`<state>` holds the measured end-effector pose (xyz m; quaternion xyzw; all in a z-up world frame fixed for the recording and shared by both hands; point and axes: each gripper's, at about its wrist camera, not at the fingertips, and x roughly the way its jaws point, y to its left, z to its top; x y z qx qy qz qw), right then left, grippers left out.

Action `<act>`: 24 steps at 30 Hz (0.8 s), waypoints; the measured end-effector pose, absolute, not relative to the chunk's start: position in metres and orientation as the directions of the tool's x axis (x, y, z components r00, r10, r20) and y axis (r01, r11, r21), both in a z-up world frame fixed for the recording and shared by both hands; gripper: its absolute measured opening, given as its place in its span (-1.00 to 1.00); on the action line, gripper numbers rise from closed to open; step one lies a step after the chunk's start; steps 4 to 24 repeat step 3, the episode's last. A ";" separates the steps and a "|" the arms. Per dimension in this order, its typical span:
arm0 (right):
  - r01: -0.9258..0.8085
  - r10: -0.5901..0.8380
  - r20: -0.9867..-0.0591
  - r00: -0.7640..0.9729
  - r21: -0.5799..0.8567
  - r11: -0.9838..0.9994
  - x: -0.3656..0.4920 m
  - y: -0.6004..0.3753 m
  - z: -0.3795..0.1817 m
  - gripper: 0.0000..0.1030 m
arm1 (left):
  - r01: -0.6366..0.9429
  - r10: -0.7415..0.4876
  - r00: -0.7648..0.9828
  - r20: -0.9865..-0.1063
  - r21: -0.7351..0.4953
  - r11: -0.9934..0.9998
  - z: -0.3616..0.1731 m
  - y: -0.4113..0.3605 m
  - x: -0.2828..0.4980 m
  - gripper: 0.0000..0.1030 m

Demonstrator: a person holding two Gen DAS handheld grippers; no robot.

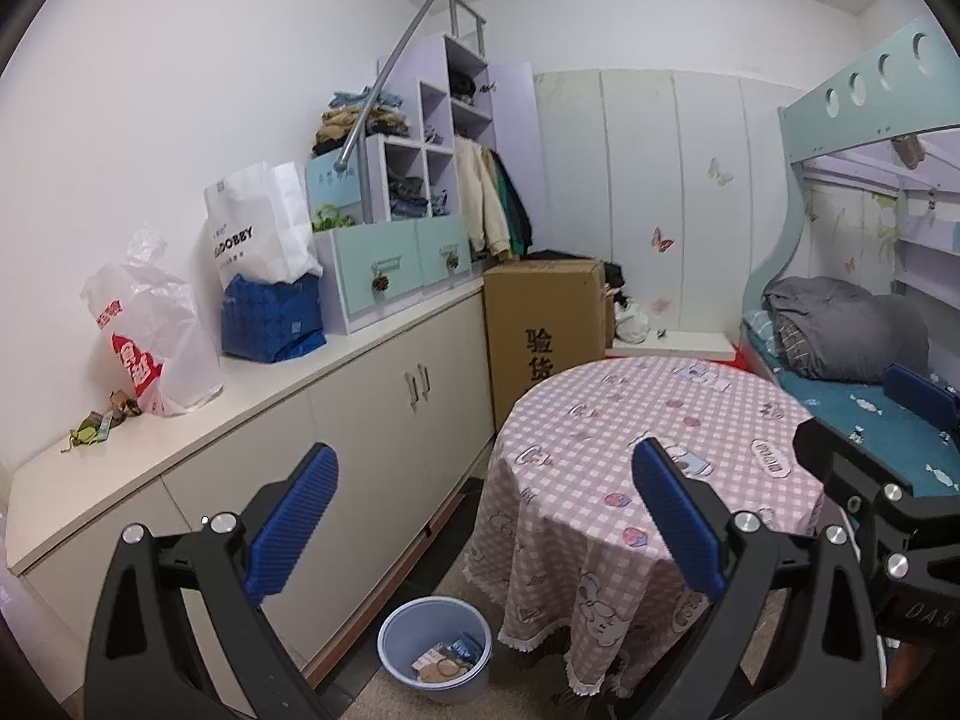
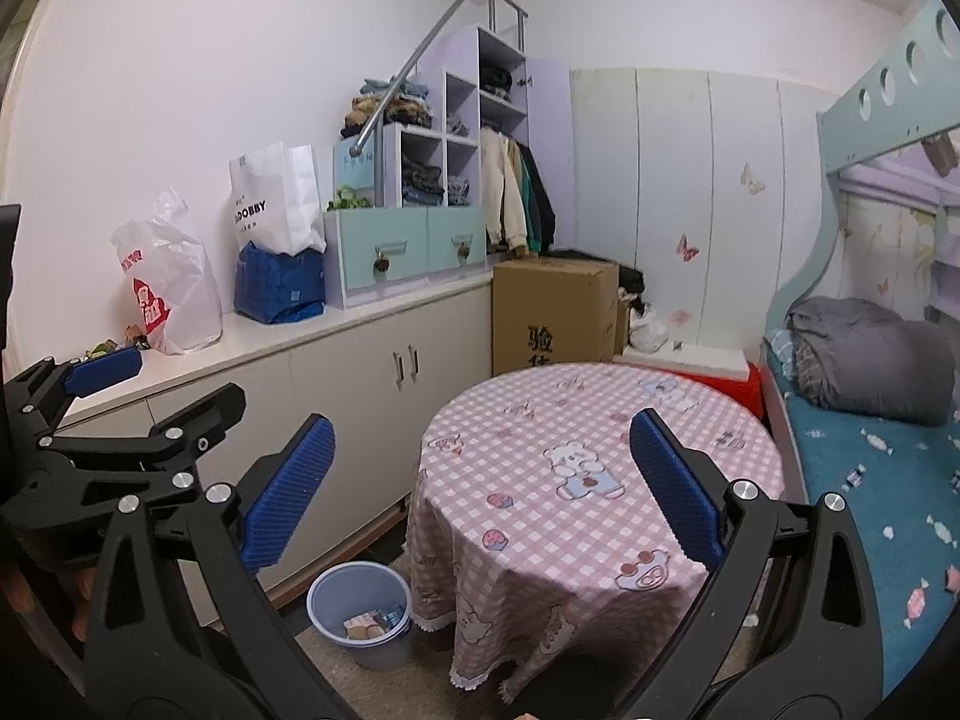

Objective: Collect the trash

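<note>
While both tools gape empty, wrappers (image 1: 447,663) fill the bin (image 1: 435,648).

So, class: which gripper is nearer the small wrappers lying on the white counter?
Left. The left gripper hangs just in front of the wrappers; the right gripper is farther right, over the table.

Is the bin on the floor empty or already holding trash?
Holding trash: the bin stands upright beside the table, with wrappers and paper lying at its bottom.
</note>
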<state>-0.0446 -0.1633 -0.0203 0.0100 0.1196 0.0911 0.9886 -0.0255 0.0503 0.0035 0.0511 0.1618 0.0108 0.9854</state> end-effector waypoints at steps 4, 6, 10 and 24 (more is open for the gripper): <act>-0.179 0.187 -0.268 0.945 0.054 0.982 -0.027 -0.165 -0.030 0.88 | -0.016 0.052 0.935 -0.351 0.104 0.994 -0.005 0.055 -0.011 0.87; -0.179 0.187 -0.268 0.945 0.054 0.982 -0.027 -0.165 -0.030 0.88 | -0.016 0.052 0.935 -0.351 0.104 0.994 -0.005 0.055 -0.011 0.87; -0.179 0.187 -0.268 0.945 0.054 0.982 -0.027 -0.165 -0.030 0.88 | -0.016 0.052 0.935 -0.351 0.104 0.994 -0.005 0.055 -0.011 0.87; -0.179 0.187 -0.268 0.945 0.054 0.982 -0.027 -0.165 -0.030 0.88 | -0.016 0.052 0.935 -0.351 0.104 0.994 -0.005 0.055 -0.011 0.87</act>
